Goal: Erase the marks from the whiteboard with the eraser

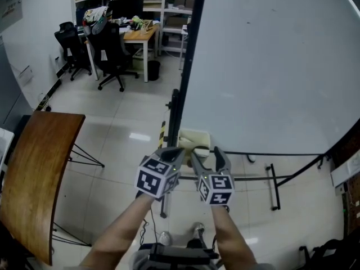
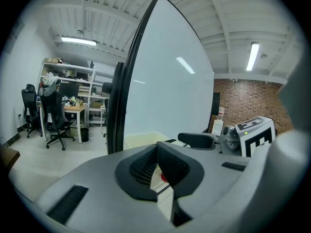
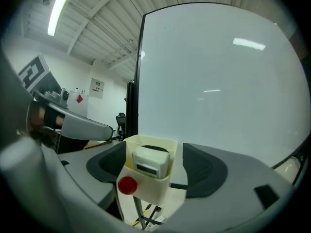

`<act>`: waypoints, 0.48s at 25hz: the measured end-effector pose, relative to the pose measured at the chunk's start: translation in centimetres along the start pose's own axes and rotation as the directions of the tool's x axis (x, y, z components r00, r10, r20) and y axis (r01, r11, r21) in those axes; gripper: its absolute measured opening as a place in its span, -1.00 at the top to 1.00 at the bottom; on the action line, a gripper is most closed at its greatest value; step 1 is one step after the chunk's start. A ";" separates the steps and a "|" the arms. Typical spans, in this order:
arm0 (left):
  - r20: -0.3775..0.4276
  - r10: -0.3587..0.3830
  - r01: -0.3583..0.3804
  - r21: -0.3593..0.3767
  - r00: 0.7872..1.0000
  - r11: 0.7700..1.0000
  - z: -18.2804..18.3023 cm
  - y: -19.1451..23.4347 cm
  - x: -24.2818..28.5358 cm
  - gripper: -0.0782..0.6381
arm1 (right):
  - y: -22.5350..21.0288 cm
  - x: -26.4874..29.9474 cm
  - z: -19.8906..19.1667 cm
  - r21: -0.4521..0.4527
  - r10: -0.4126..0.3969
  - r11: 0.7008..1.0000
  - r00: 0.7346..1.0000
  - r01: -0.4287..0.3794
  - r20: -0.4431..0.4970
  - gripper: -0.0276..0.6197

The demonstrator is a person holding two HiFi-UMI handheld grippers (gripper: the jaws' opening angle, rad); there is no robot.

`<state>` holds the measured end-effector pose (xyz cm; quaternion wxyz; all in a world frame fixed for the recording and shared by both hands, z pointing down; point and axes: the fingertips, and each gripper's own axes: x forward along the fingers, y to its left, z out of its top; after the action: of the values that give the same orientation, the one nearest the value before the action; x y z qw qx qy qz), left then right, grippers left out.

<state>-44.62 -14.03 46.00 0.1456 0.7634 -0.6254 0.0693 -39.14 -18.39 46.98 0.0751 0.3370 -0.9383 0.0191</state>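
The whiteboard (image 1: 270, 66) fills the right of the head view, black-framed, and its surface looks almost blank. A cream box (image 1: 194, 138) hangs by the board's lower left edge. In the right gripper view the white-and-grey eraser (image 3: 151, 161) stands upright inside this box (image 3: 146, 186), with a red round cap (image 3: 127, 185) at the box front. My right gripper (image 3: 154, 165) is open, one pad on each side of the box, neither touching it. My left gripper (image 1: 171, 152) is just to its left, jaws shut on nothing (image 2: 158, 166).
A brown wooden table (image 1: 34, 179) stands at the left. Black office chairs (image 1: 112, 49), a desk (image 1: 140, 35) and shelves are far back left. The board's black stand legs (image 1: 273, 184) run along the tiled floor under it. A brick wall (image 2: 248, 101) lies beyond.
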 end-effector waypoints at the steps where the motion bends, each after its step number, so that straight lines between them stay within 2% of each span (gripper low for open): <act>1: 0.006 -0.001 0.001 0.002 1.000 1.000 0.3 -0.1 0.0 0.79 | -0.1 -0.3 0.5 0.002 0.008 1.000 1.000 -0.008 0.011 -0.18; 5: 0.029 -0.005 0.004 0.018 1.000 1.000 1.5 -0.6 0.4 0.79 | -0.5 -1.5 3.0 0.033 0.071 0.997 0.996 -0.073 0.046 -0.18; 9: 0.057 -0.008 0.006 0.032 0.998 0.999 2.9 -1.0 0.8 0.79 | -0.9 -2.9 5.5 0.008 0.115 0.993 0.991 -0.116 0.069 0.42; 12: 0.082 -0.008 0.004 0.044 0.997 0.999 4.0 -1.3 0.8 0.79 | -1.3 -3.6 6.5 0.018 0.142 0.989 0.987 -0.144 0.071 0.59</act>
<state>-43.54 -15.79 42.26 0.1031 0.7706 -0.6269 0.0510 -36.37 -17.69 39.94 0.0371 0.2701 -0.9618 0.0237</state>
